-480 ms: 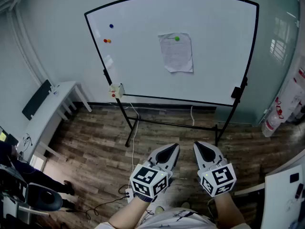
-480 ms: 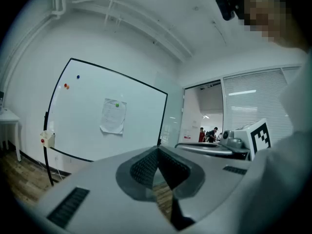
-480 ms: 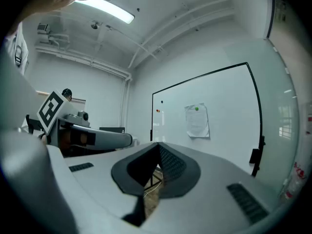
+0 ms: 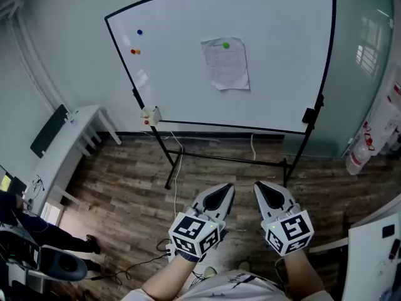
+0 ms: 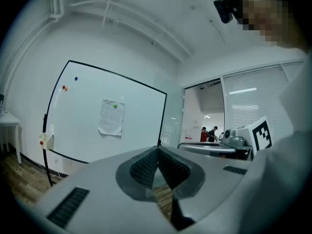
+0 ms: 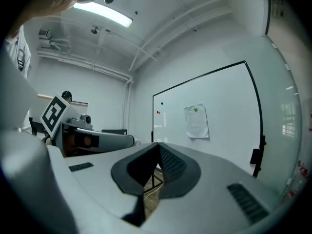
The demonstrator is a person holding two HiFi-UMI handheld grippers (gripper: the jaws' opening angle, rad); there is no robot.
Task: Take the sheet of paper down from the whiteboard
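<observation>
The left tongs (image 4: 227,189) and the right tongs (image 4: 259,188) were held level and side by side, close to the person's body. Each pair of jaws was pressed together on nothing. That seemed sensible, since nothing lay within reach to grip. Under and just ahead of the tongs was the wooden floor (image 4: 125,187). Beyond it stood the black stand (image 4: 169,162) of the whiteboard (image 4: 288,74), well apart from both tongs and facing them squarely. The sheet of paper (image 4: 227,64) hung on the board straight ahead of the tongs and above their level, nearly in line with the gap between them. A green magnet (image 4: 226,44) pinned it near the top edge, so the bottom hung free and looked slightly curled. The magnet alone appeared to carry it, so one pair of tongs would probably have to open for the magnet or the loose lower edge. Farther off, ahead and left of the left tongs, spare magnets (image 4: 134,51) were parked clear of the paper.
</observation>
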